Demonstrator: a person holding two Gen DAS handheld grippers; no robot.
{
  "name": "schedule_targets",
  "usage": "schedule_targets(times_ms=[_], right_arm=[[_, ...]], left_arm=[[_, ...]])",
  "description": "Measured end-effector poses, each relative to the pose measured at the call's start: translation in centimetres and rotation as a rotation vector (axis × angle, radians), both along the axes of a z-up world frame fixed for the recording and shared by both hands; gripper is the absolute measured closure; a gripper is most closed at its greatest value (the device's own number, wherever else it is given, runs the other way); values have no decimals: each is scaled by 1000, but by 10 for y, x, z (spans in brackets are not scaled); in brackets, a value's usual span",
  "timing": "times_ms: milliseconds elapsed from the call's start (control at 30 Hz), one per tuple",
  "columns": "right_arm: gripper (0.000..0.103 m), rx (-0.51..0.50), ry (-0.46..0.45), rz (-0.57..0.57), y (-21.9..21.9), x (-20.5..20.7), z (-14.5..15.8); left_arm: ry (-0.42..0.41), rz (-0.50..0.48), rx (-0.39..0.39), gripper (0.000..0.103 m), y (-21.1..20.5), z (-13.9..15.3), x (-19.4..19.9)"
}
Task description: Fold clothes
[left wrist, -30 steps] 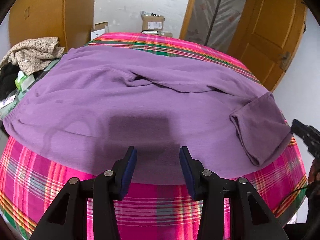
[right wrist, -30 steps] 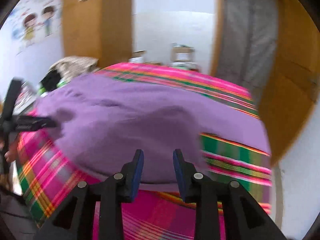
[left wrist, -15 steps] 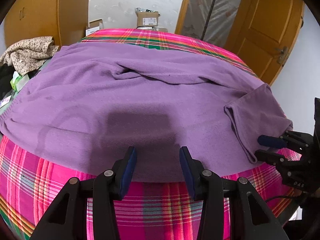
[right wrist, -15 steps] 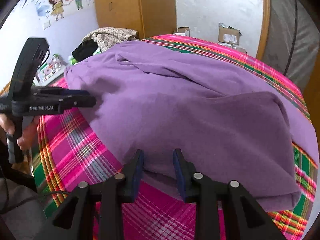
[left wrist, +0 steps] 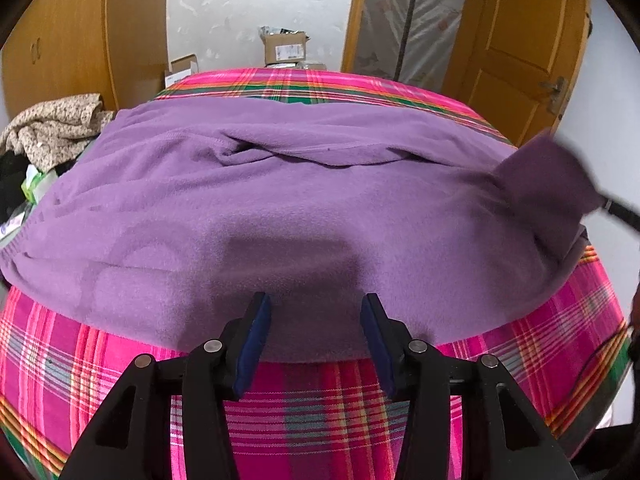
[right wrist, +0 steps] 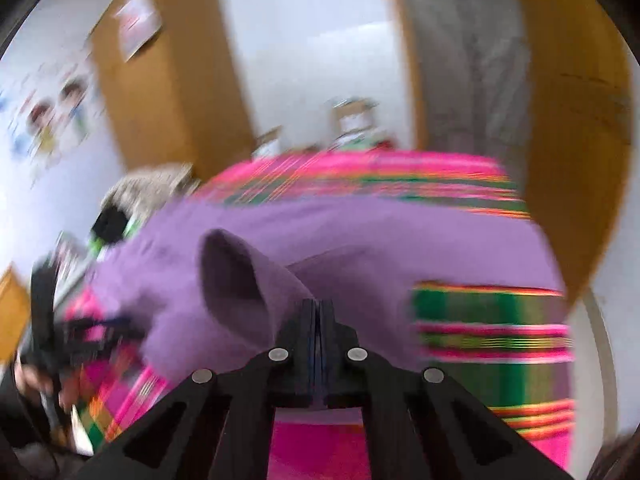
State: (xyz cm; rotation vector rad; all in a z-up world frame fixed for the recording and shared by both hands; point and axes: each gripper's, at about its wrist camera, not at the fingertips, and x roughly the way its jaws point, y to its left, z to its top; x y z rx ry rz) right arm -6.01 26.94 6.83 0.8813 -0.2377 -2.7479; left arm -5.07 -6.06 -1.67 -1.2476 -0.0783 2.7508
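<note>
One corner of the soft, floppy purple sweater (left wrist: 304, 216) lifts off the bed's (left wrist: 320, 412) right edge, pinched in the right gripper (right wrist: 318, 312), while the left gripper (left wrist: 316, 340) opens empty above the near hem.

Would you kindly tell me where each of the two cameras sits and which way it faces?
Left wrist: on the left gripper, looking along its opening fingers, nothing between them, down at the purple garment spread on the plaid bed.
Right wrist: on the right gripper, fingers shut on the garment's lifted sleeve; picture blurred.
Shared: garment, bed, cardboard boxes by the wall; each view shows the other gripper.
</note>
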Motion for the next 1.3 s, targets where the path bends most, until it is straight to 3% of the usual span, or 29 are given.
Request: schedule_targets(times_ms=[133,300,500,567,700,867,900,1033,1133,1300], right_arm=[[101,-81,19,-253,66,13,6],[101,-109,-51,-529,127,36,-10],[98,-130,-122,-714,164,51,-26],[94,-116,-116,-712,164,53,-26],[74,-69,-92,-558,138,42,-25],[73,27,-133,-133,58,18,-31],[73,79,-141,-20,33,18,-32],[73,241,-140,261,-31,27,-40],[72,321,-125,395,-62,36,-45],[71,397,-137,488,-89,39,-55]], left_arm=[[17,-7,-32,53,5,-1,3],[24,-7,-38,53,5,-1,2],[24,-13,-43,51,5,-1,1],[24,-14,-38,51,4,-1,1],[24,-12,-20,51,2,-1,0],[4,3,27,51,-4,2,1],[-4,12,49,51,-7,3,2],[0,71,103,51,-25,10,7],[26,134,99,51,-43,16,14],[27,266,106,51,-82,16,20]])
